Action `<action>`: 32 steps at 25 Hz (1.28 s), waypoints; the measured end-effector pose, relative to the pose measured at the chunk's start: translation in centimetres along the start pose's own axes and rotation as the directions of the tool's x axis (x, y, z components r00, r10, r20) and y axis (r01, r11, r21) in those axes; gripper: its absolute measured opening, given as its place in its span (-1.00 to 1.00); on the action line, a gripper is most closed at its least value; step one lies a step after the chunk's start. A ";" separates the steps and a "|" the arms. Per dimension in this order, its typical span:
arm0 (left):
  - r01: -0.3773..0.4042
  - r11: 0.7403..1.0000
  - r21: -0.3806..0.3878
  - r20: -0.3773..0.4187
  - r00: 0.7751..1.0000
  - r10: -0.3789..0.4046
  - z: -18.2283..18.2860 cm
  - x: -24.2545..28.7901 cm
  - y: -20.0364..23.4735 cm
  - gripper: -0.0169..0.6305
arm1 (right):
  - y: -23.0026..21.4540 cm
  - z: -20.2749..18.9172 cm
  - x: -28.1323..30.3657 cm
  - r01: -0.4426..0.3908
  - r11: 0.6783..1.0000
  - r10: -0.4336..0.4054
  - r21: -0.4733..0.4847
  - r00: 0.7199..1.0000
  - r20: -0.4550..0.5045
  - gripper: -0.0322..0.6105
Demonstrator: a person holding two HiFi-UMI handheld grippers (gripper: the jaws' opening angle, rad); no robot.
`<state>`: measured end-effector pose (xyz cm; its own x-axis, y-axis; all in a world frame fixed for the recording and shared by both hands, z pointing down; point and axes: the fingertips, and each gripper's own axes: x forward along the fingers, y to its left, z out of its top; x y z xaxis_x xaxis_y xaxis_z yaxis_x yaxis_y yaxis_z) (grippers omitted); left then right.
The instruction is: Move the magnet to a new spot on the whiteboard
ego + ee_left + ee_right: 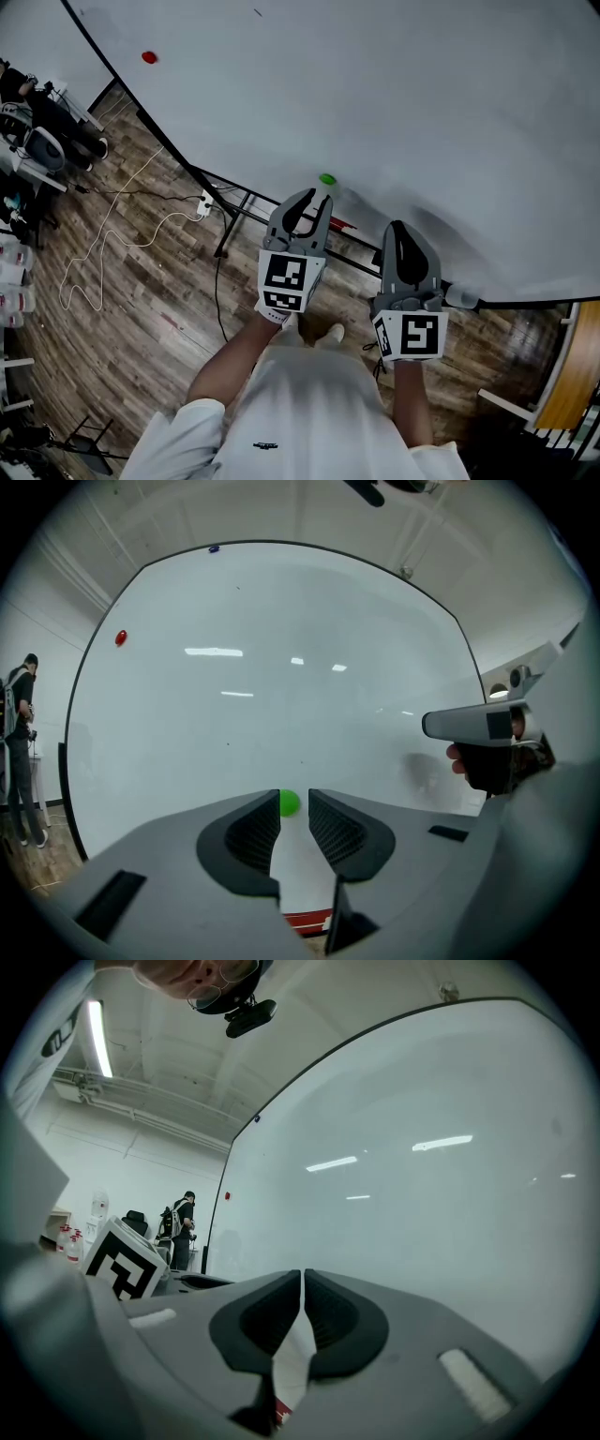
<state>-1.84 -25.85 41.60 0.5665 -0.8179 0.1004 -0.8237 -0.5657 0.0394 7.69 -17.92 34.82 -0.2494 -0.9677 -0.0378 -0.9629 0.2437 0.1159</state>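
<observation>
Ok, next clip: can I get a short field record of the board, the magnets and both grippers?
board: whiteboard
green magnet: on the whiteboard, just ahead of the left gripper tips
red magnet: on the whiteboard, far off toward its upper left
left gripper: jaws apart, lined up on green magnet, not gripping
right gripper: jaws together, empty
stage: green magnet not yet gripped

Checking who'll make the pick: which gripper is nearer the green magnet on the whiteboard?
Left. The green magnet sits just beyond the parted jaws of the left gripper; the right gripper, shut, is off to its right.
</observation>
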 end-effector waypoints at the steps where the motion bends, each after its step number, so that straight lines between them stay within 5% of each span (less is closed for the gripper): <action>1: -0.002 1.000 0.001 0.004 1.000 0.002 0.2 -0.3 -0.1 -0.66 | 0.0 0.1 -0.3 0.001 1.000 -0.001 0.001 1.000 0.001 -0.87; 14: -0.026 1.000 -0.013 0.022 0.999 0.026 2.1 -4.7 -1.0 -0.91 | -0.5 1.3 -2.5 0.009 1.000 -0.009 0.013 0.999 0.042 -0.87; 32: -0.045 0.999 0.010 0.052 0.998 0.045 5.2 -9.1 -2.3 -0.93 | -2.1 2.5 -4.7 0.013 1.000 -0.015 0.027 0.997 0.077 -0.87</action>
<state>-4.92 -17.63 35.40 0.5295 -0.8469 0.0501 -0.8483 -0.5289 0.0246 10.65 -13.70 32.32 -0.2420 -0.9634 -0.1156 -0.9685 0.2326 0.0888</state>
